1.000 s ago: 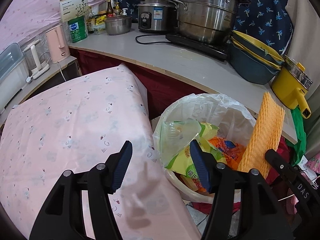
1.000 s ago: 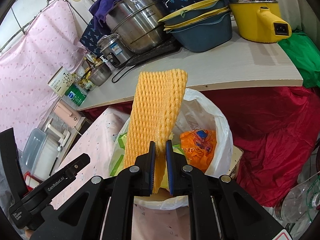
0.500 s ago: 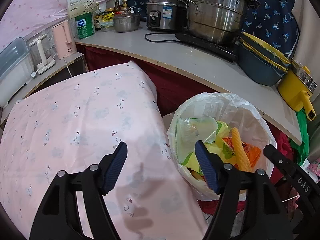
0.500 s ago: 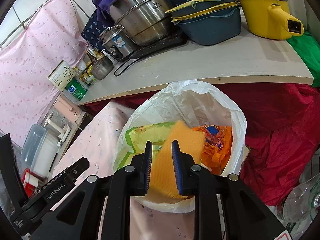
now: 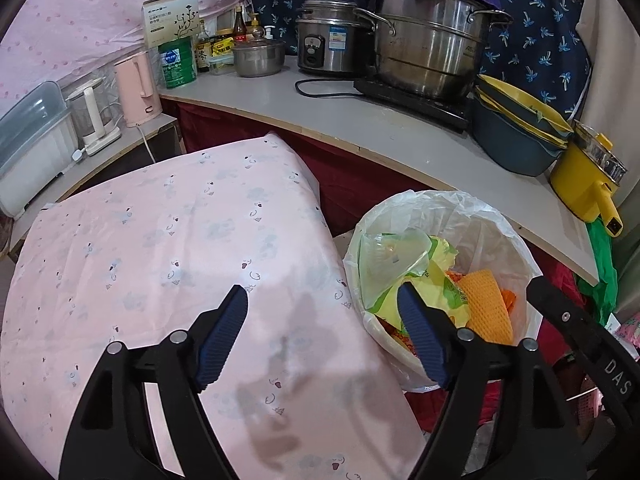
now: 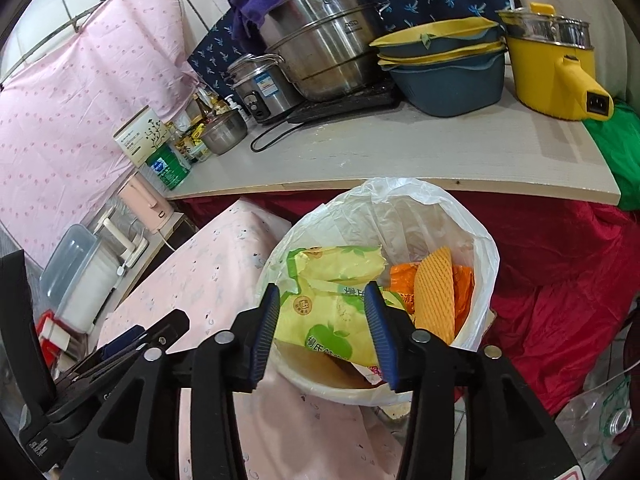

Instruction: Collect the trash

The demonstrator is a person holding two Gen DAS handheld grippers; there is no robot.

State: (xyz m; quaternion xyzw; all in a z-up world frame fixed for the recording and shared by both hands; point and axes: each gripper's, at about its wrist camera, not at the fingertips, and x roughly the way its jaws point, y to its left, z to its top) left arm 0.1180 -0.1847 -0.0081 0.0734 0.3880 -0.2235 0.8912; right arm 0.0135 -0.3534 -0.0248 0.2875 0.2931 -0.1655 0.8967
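Note:
A white bin lined with a clear bag (image 5: 496,224) (image 6: 452,220) stands beside the pink-clothed table. In it lie yellow-green wrappers (image 6: 336,312) (image 5: 436,284), orange packets and the orange foam net (image 6: 434,292) (image 5: 486,308), leaning against the bin's right side. My right gripper (image 6: 322,322) hovers over the bin's near rim, its jaws opening, with nothing gripped between them. Over the table edge just left of the bin, my left gripper (image 5: 322,328) is also opening and holds nothing.
The pink tablecloth (image 5: 160,248) covers the table left of the bin. Behind runs a grey counter (image 5: 400,136) with steel pots, a rice cooker, stacked blue-yellow basins (image 5: 516,136) and a yellow electric pot (image 6: 552,68). Red cloth (image 6: 560,280) lies right of the bin.
The right gripper's jaws parted and let go of the orange foam net, which dropped into the bin. The left gripper's jaws widened. Both grippers drew back slightly from the bin.

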